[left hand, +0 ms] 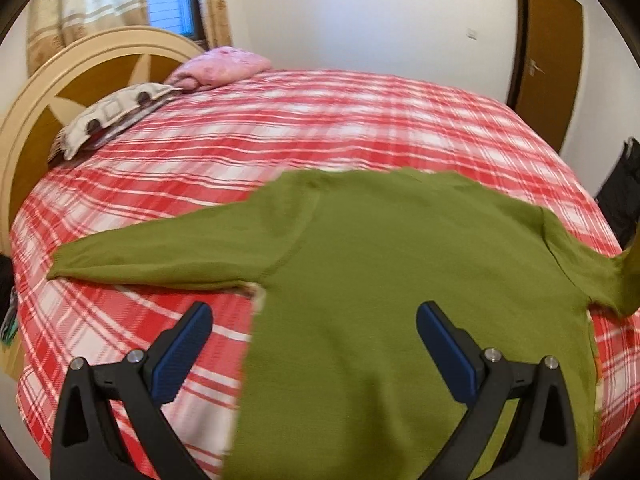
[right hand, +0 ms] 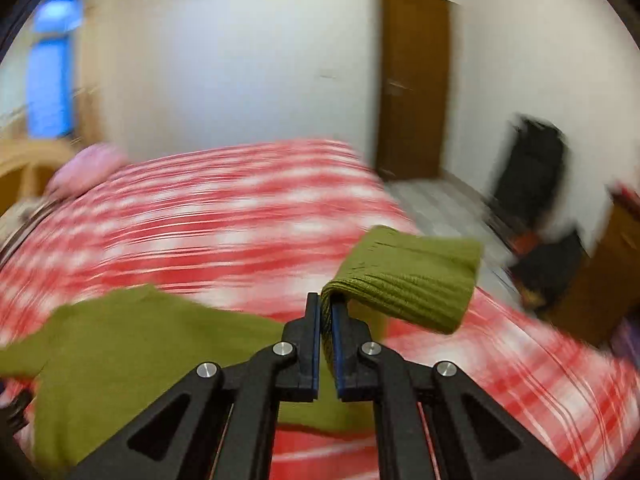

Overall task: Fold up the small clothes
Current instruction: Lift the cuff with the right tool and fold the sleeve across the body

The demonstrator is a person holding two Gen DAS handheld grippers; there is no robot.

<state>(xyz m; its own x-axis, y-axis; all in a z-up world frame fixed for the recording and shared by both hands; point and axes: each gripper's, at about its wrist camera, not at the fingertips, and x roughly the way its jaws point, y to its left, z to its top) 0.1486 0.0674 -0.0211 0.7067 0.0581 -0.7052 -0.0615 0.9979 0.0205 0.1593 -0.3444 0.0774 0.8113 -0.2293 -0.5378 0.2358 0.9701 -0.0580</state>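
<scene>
Right sleeve lifted for the first fold

Right gripper (right hand: 327, 312) pinches the green sweater's (left hand: 360, 280) cuff (right hand: 404, 276) to carry it inward; left gripper (left hand: 314, 320) hovers wide open, empty, above the body.

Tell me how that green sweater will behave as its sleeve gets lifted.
Likely floppy: the green sweater's cuff droops over the right gripper. Probably light, held by a small pinch. The ribbed knit looks unlikely to slip.

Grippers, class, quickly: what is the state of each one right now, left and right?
Left gripper: open, holding nothing, above the green sweater.
Right gripper: closed on the sweater's ribbed sleeve cuff, lifted off the bed.
</scene>
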